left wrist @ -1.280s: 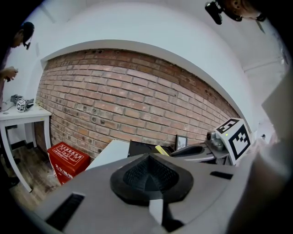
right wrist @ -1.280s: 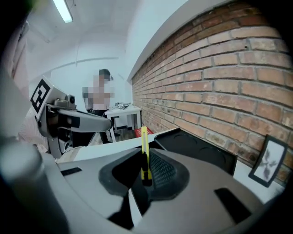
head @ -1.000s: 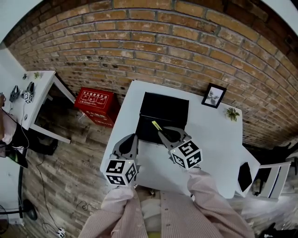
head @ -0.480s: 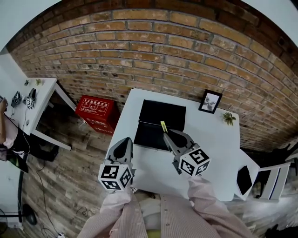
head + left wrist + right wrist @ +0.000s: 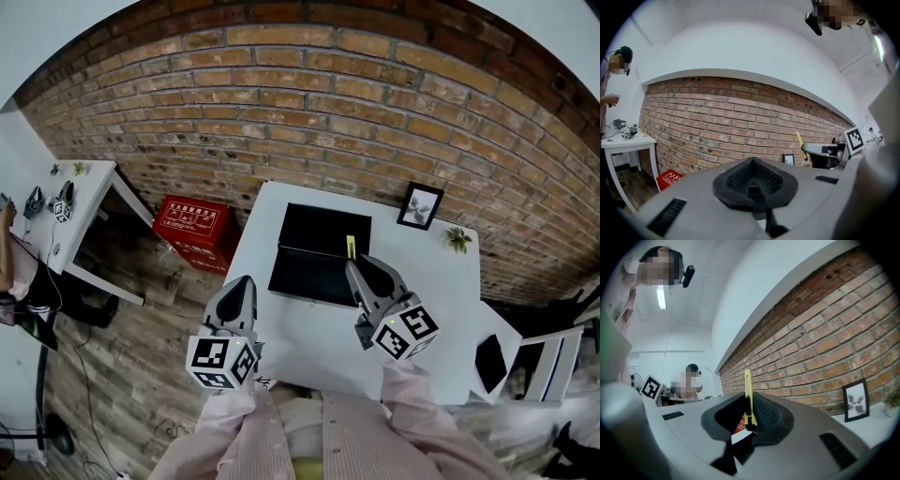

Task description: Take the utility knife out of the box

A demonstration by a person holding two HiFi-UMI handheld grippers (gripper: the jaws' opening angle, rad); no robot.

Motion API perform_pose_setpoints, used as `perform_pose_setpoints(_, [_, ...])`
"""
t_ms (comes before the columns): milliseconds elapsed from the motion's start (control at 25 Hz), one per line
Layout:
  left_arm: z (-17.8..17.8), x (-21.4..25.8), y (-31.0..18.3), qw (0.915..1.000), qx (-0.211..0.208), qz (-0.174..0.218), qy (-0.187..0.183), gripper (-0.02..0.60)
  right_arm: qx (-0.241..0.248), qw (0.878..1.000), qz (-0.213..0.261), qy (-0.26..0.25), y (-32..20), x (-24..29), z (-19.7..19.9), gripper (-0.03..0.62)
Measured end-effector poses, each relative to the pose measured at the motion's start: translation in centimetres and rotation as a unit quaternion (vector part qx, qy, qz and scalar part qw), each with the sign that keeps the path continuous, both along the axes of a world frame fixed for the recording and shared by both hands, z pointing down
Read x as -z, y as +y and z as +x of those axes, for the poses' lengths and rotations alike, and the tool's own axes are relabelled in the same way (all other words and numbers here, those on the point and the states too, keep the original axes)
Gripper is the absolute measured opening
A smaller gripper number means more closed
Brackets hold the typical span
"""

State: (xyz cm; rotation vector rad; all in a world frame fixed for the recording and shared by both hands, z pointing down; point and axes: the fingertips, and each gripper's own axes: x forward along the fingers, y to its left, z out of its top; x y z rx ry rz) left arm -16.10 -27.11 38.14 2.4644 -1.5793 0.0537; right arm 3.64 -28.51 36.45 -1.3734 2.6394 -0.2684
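**Knife out of the box, pinched in the right gripper**

Pinched in the right gripper (image 5: 356, 269): the utility knife (image 5: 350, 247), slim and yellow. Jaws drawn in narrow, pads pressing its lower end from both sides. In the right gripper view, standing straight up between the pads, most of its length sticking out past the fingertips toward the brick wall (image 5: 328, 112). Held up in the air, clear of the black box (image 5: 309, 274) and not touching it; in the head view, lined up with the box's right edge.

Lying open on the white table (image 5: 441, 300), that box, lid folded back toward the wall. Inside too dark to make out.

Shut tight together, the jaws of the left gripper (image 5: 244, 286), nothing between them. Raised by the table's left edge, near the box's near left corner yet apart from it. In the left gripper view, pointing at the wall, with the right gripper and the knife off to the right.

At the back of the table, a small picture frame (image 5: 419, 206) standing upright, a little plant (image 5: 457, 239) just beside it. On the wooden floor (image 5: 141, 347), against the wall, a red case (image 5: 195, 225), between the table and a second white table (image 5: 89, 183) farther left. At the bottom of the head view, two pale striped sleeves (image 5: 412, 384) behind the grippers.
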Motion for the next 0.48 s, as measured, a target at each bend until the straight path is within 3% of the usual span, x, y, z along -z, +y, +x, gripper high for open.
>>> perform_pose_setpoints(480, [-1.6,2.5,0.8,0.9992,0.020,0.035,-0.004,-0.008,-0.028,0.999,0.023,-0.005,0.4,0.8,1.7,0.055])
